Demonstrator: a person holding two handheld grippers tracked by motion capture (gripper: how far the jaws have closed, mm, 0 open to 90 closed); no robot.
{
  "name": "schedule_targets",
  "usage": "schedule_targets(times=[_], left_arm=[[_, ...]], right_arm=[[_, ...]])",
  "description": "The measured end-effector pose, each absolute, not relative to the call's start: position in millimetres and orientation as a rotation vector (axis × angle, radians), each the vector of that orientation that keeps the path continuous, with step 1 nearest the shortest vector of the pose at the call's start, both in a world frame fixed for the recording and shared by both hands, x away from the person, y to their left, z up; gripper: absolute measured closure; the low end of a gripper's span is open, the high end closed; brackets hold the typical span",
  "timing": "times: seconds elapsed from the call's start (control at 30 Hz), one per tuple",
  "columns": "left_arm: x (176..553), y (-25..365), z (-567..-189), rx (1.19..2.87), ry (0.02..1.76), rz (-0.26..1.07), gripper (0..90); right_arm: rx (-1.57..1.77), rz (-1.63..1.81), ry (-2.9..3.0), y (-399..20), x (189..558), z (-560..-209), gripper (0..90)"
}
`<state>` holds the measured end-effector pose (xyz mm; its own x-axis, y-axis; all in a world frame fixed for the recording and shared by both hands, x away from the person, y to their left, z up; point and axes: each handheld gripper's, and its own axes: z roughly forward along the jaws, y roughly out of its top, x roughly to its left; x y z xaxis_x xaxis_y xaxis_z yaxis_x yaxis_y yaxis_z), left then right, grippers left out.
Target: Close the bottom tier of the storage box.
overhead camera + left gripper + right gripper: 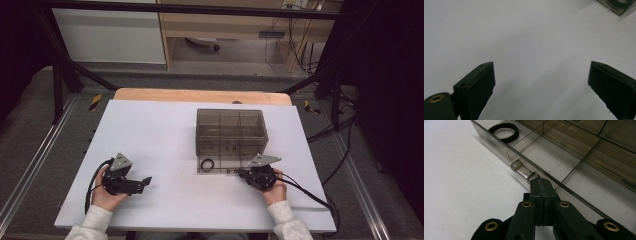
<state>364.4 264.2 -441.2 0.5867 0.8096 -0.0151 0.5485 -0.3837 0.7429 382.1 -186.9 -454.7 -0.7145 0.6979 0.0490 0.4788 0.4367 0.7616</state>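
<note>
Right tool clamping shut on small clear handle at drawer front edge, drawer lying pulled out from smoky organiser box. Handle's long axis running along drawer front. Black ring sitting in corner compartment. Left tool gaping wide, resting well apart over bare white table. Dim room, cables beyond.

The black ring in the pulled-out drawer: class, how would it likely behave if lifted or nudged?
The black ring looks like a soft band, so it would probably flex rather than hold shape. It seems light. Lying flat in the drawer, it is unlikely to roll.
</note>
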Motion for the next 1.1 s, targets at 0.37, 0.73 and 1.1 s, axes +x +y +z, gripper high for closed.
schedule_targets(times=[0.37,0.73,1.1], left_arm=[[364.5,264.2,-441.3,2.089,1.075,0.461,7.2],[364.5,264.1,-441.2,2.090,1.074,0.461,7.2],[364.7,264.0,-441.5,2.091,1.074,0.460,7.2]], right_arm=[[1.013,1.147,2.414,-187.1,384.9,-454.1,90.0],[1.011,1.141,2.408,-187.0,387.4,-454.4,90.0],[1.016,1.145,2.402,-186.9,389.4,-454.3,90.0]])
